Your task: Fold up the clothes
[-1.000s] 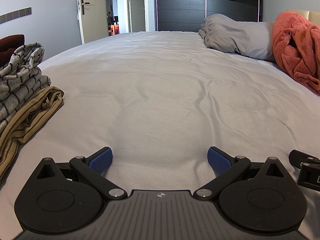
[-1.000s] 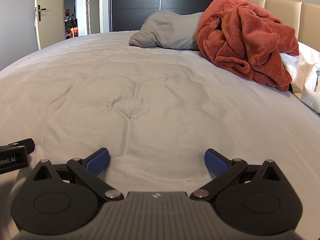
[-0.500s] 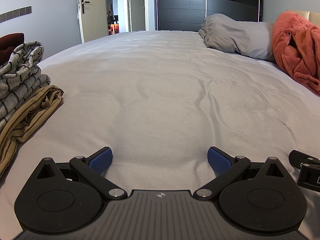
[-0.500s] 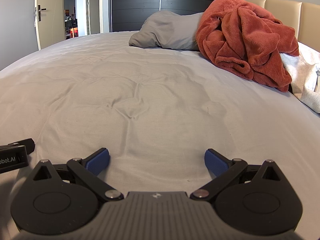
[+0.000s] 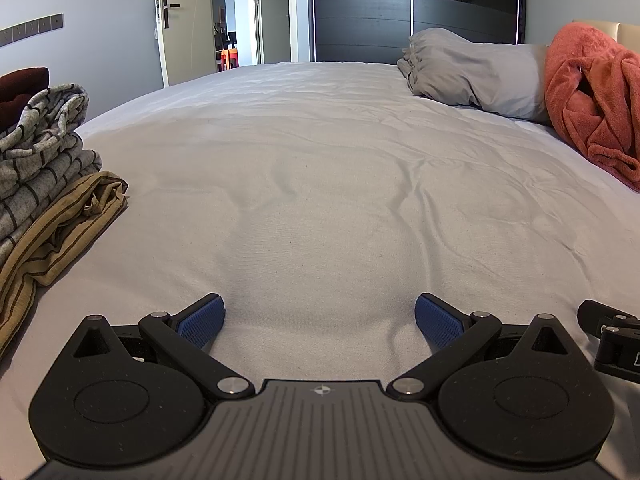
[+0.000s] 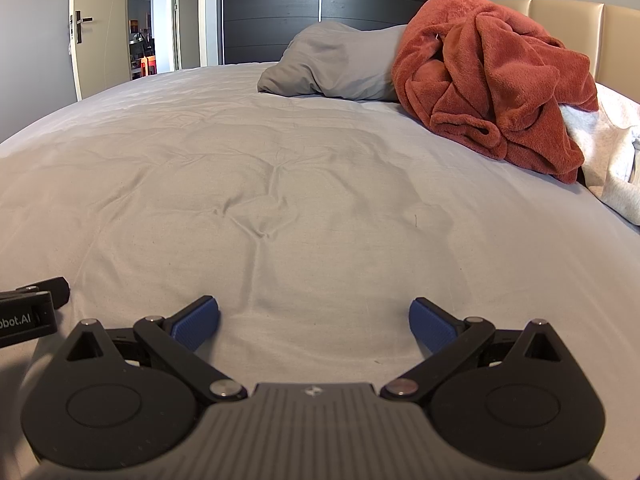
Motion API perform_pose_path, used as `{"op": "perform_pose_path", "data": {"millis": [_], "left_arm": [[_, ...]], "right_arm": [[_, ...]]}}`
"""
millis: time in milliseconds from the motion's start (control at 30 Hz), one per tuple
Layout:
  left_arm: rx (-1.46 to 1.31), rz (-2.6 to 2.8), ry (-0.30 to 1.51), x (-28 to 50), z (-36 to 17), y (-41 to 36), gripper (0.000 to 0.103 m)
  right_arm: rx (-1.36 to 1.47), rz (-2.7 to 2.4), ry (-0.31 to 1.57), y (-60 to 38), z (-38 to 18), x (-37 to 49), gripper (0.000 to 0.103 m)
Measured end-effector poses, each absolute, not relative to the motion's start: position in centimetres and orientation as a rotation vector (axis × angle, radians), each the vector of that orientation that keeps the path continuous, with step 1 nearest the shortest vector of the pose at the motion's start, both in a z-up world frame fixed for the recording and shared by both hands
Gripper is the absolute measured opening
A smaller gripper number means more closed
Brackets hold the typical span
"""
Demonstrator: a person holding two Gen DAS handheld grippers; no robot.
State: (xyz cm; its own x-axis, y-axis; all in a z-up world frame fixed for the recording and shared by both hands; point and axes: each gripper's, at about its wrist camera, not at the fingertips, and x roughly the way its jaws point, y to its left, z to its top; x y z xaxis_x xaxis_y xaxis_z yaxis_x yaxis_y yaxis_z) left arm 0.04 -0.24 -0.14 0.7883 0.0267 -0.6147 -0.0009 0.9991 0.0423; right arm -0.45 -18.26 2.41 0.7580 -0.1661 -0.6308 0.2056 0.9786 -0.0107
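A crumpled rust-orange fleece garment (image 6: 492,80) lies at the bed's far right, also seen as the orange fleece (image 5: 596,100) in the left wrist view. A pale grey garment (image 6: 608,152) lies beside it. At the left edge sits a stack: a grey striped garment (image 5: 36,160) on a tan striped garment (image 5: 60,224). My left gripper (image 5: 320,318) rests low over the white sheet (image 5: 320,160), open, nothing between its blue pads. My right gripper (image 6: 314,320) is likewise open and empty over the sheet.
A grey pillow (image 6: 336,64) lies at the head of the bed by a beige headboard (image 6: 600,40). A dark wardrobe (image 5: 416,8) and an open door (image 5: 188,32) stand beyond. Each gripper's edge shows in the other's view, right gripper body (image 5: 612,336).
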Motion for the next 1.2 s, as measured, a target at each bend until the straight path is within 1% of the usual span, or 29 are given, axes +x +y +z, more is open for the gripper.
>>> {"op": "perform_pose_path", "data": {"millis": [300,433,600,867,1067,1200], "left_arm": [[0.051,-0.001,0.645,-0.5,1.0,-0.2,0.102],[0.062,-0.023,0.621,-1.1,2.6,-0.7,0.102],[0.115,-0.04,0.595,-1.8,5.6,-1.6,0.102],[0.136,-0.066,0.602,-2.7,9.6,-3.2,0.102],[0.096,-0.068,0.641,-2.2,11.5,-4.8,0.102],[0.059,-0.082,0.668,-1.4,11.9,-5.2,0.102]], "right_arm": [[0.043,-0.191,0.691,-18.7,3.6,-0.8,0.103],[0.104,-0.226,0.598,-20.7,5.7,-2.4,0.103],[0.175,-0.28,0.573,-24.3,8.5,-4.3,0.103],[0.112,-0.382,0.565,-32.7,12.3,-8.0,0.102],[0.049,-0.452,0.568,-40.7,15.3,-8.4,0.101],[0.033,-0.488,0.588,-46.1,15.8,-8.0,0.101]]}}
